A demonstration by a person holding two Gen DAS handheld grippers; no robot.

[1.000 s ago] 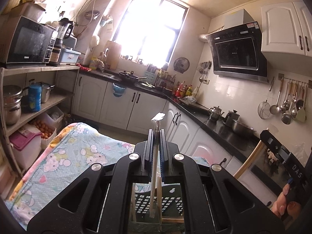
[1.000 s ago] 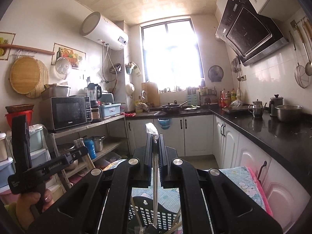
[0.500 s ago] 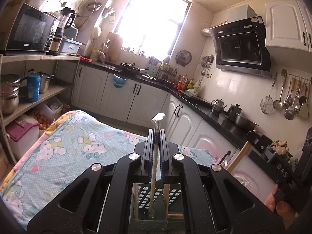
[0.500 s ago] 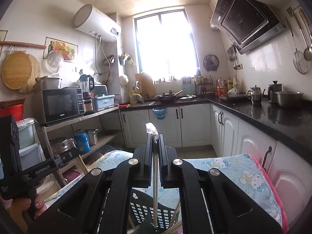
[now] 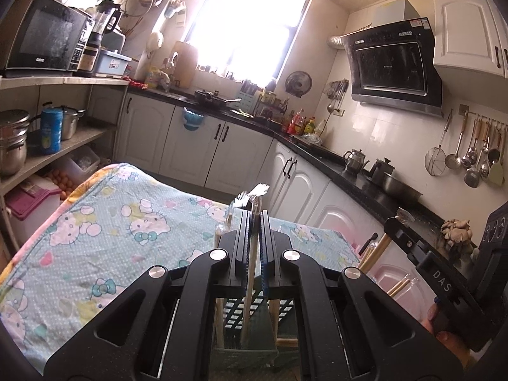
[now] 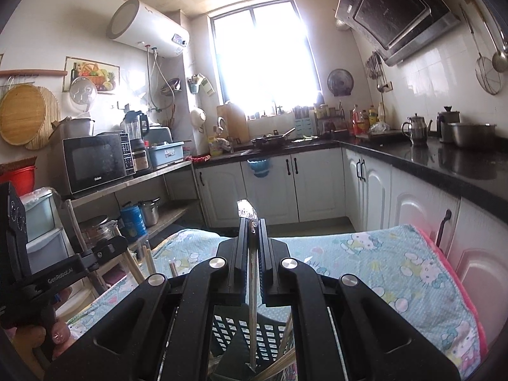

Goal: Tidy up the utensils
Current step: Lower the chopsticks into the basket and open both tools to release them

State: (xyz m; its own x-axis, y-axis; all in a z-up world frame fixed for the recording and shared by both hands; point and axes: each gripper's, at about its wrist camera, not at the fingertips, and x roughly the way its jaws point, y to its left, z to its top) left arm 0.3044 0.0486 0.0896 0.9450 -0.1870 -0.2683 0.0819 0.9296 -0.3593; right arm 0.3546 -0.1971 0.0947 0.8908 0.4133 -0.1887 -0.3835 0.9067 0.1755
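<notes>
In the left wrist view my left gripper (image 5: 253, 217) is shut on a thin metal utensil (image 5: 258, 189). Its shiny end sticks up past the fingertips and its shaft runs down into a dark slotted utensil basket (image 5: 236, 312) just below. Wooden chopsticks (image 5: 219, 304) stand in that basket. In the right wrist view my right gripper (image 6: 253, 222) is shut on another metal utensil (image 6: 247, 211), whose shaft reaches down into the black slotted basket (image 6: 235, 327), beside chopsticks (image 6: 281, 363).
The basket stands on a table covered with a light blue cartoon-cat cloth (image 5: 104, 231). A pink tray (image 5: 400, 274) with chopsticks lies at the table's right. White cabinets and a black counter (image 6: 444, 162) with pots run along the right; shelves with a microwave (image 6: 95, 162) stand left.
Both grippers have sunk with their utensils still clamped, so the table cloth and the basket fill more of each view. The utensil shafts reach deeper into the basket.
</notes>
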